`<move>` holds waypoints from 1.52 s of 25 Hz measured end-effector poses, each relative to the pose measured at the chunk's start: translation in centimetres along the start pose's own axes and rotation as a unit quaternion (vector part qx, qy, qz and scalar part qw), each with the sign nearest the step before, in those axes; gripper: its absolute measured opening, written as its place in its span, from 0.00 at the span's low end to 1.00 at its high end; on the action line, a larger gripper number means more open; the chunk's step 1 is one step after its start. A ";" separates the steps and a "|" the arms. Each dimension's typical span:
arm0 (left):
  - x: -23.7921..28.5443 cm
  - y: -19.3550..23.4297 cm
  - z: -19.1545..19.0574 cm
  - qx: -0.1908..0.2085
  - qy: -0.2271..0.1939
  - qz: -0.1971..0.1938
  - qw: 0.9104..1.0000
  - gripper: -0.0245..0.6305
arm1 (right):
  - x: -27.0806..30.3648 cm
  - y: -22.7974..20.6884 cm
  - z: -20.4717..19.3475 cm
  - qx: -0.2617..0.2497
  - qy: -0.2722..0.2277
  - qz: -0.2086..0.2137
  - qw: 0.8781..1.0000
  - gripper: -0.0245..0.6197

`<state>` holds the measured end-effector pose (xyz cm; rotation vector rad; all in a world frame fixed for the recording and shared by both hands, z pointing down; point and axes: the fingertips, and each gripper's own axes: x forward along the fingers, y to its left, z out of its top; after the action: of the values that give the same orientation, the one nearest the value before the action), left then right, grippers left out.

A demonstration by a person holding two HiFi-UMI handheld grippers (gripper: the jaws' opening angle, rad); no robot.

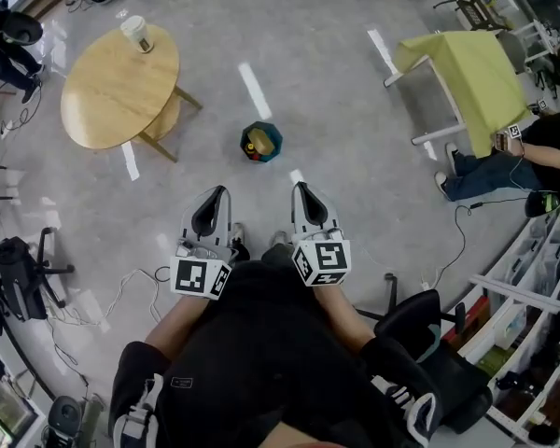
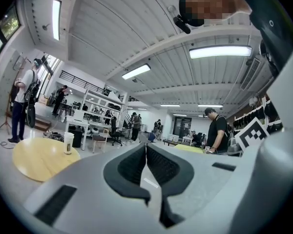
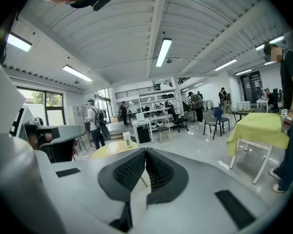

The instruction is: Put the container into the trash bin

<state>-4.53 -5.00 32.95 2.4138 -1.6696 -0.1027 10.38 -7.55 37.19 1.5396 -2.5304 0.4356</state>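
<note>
left gripper [image 1: 218, 194] and right gripper [image 1: 301, 189] are held side by side in front of the person's body, pointing forward, near each other but apart. both have jaws pressed together, nothing between them.

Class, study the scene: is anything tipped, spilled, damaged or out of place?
Nothing stands out. The cup stands upright on the round table, and the trash bin sits upright on the floor with items inside.
</note>
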 end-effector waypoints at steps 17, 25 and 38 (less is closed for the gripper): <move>0.0 -3.8 -0.2 0.014 -0.014 0.039 0.999 0.06 | -4.4 -1.4 1.3 -0.036 -0.021 0.040 0.998 0.08; -0.7 -5.0 -0.4 0.018 -0.017 0.034 0.999 0.06 | -5.2 -0.7 0.5 -0.040 -0.018 0.054 0.998 0.08; -1.7 -6.0 -0.4 0.019 -0.024 0.032 0.999 0.06 | -6.7 -0.2 0.5 -0.048 -0.028 0.059 0.997 0.08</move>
<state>0.48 -1.32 32.02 2.3999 -1.7847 -0.1198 13.69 -2.16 34.90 1.3950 -2.6524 0.2847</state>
